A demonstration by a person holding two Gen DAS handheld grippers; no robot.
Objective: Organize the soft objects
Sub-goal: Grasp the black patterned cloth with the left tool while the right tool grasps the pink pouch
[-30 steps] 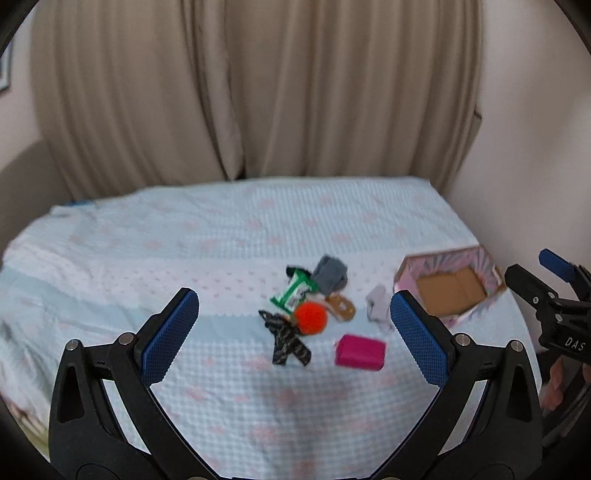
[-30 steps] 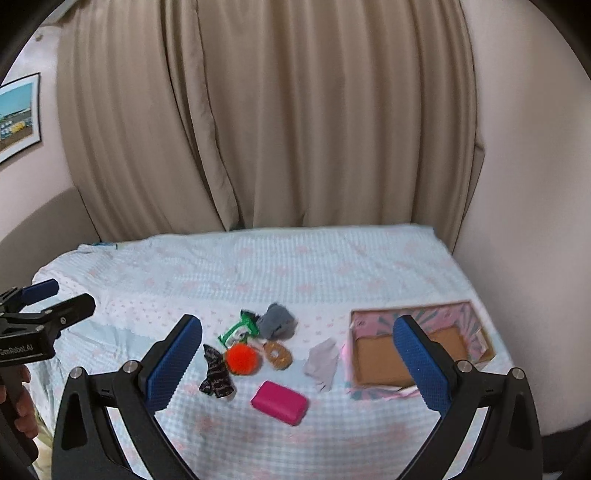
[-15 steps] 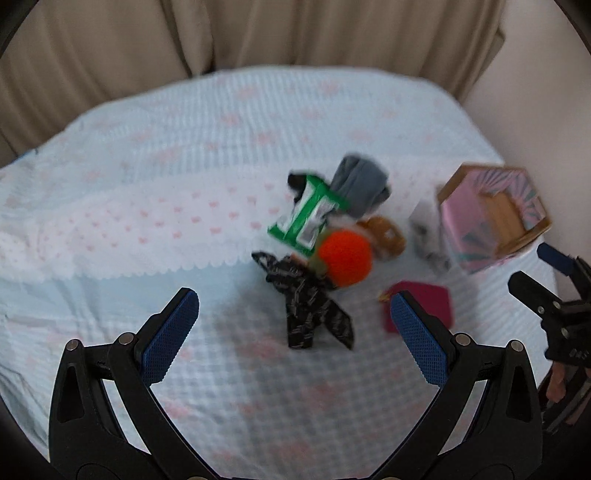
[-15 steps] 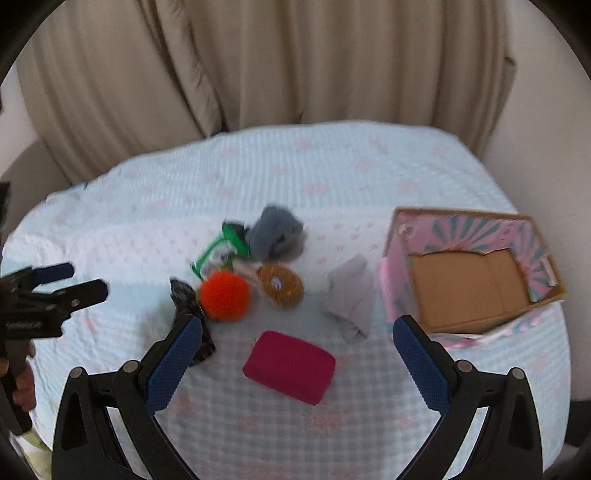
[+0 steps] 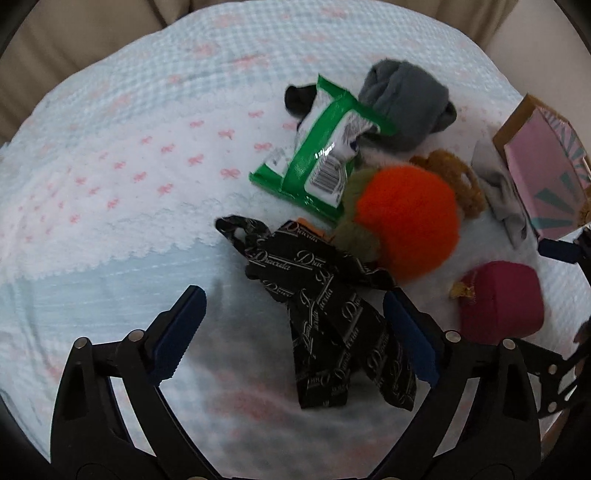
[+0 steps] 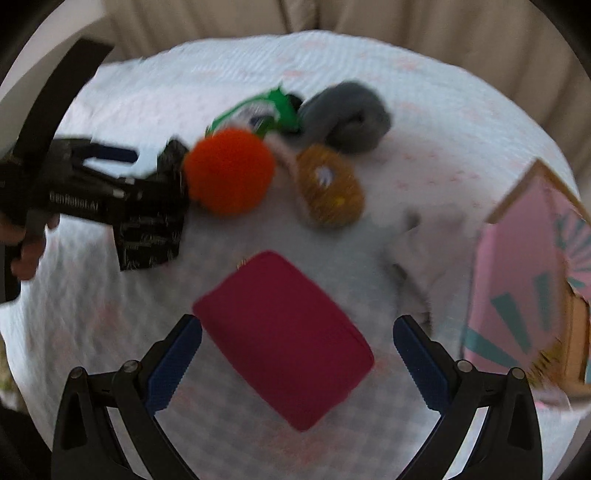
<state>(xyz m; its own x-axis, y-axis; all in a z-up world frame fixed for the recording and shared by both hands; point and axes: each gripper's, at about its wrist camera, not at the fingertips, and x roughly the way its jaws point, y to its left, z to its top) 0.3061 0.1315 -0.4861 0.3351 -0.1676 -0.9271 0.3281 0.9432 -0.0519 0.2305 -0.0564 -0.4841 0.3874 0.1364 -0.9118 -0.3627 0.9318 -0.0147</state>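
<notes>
A pile of soft things lies on the bed. My left gripper (image 5: 295, 332) is open, low over a black printed ribbon (image 5: 325, 306) that lies between its fingers. Behind the ribbon sit an orange pompom (image 5: 406, 225), a green wipes pack (image 5: 321, 155), a grey rolled sock (image 5: 406, 99) and a brown fuzzy toy (image 5: 454, 177). My right gripper (image 6: 297, 354) is open, with a magenta pouch (image 6: 284, 343) between its fingers. The pouch also shows in the left wrist view (image 5: 502, 299). The left gripper shows in the right wrist view (image 6: 96, 177).
A pink cardboard box (image 6: 524, 266) stands open at the right edge of the bed; it also shows in the left wrist view (image 5: 543, 173). A pale grey cloth (image 6: 424, 240) lies beside it. Beige curtains (image 6: 406, 22) hang behind the light blue bedspread (image 5: 110, 166).
Both grippers have moved down and forward toward the pile. The ribbon now lies between the left fingers and the pouch between the right fingers. Both stay open.
</notes>
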